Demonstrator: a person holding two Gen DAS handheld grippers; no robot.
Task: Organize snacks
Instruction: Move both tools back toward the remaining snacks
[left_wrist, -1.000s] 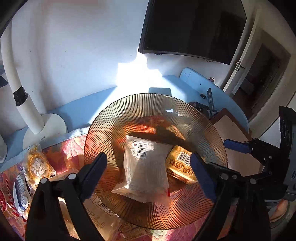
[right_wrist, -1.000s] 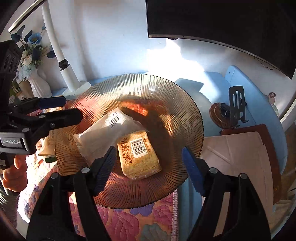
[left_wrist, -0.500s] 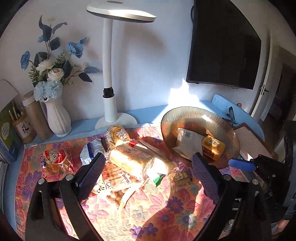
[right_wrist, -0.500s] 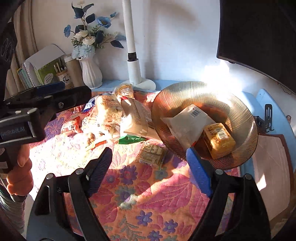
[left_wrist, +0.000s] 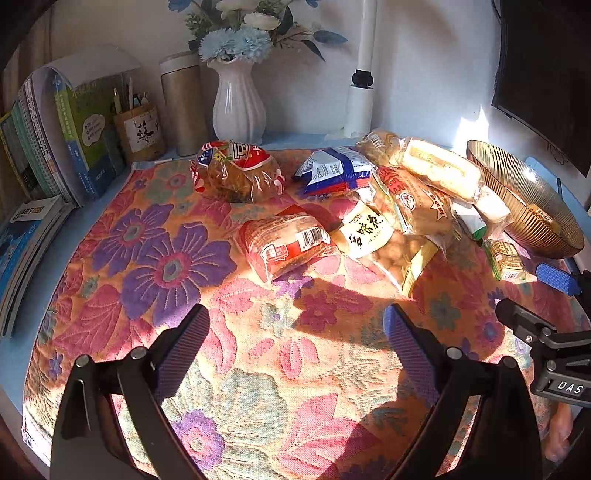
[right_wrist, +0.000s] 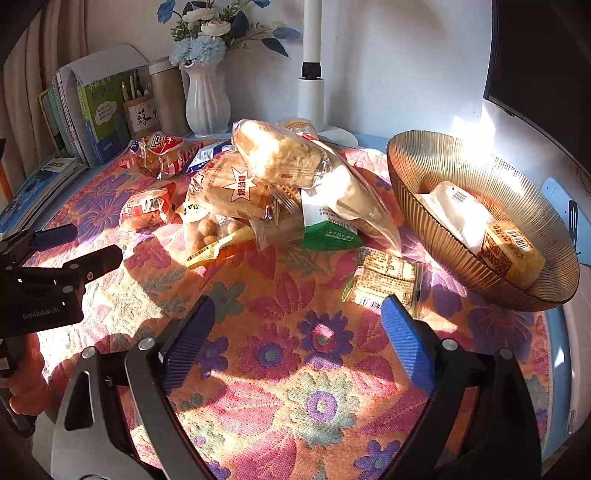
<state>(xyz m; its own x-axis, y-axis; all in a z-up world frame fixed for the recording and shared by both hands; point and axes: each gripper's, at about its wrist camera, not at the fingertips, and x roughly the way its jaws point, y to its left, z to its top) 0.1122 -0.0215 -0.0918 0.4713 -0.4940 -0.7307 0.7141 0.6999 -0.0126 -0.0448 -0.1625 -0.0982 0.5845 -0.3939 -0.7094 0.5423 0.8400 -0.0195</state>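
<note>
Both grippers empty over the cloth, next snack not yet picked.

Left wrist: the left gripper (left_wrist: 295, 334) tilts down, jaws wide, nothing between; better to square up on the red pack (left_wrist: 286, 245) just ahead. Right wrist: the right gripper (right_wrist: 297, 325), jaws just opening, holds nothing; the small pack (right_wrist: 384, 280) lies just ahead, beside the bowl (right_wrist: 428, 177) holding two snacks.
</note>
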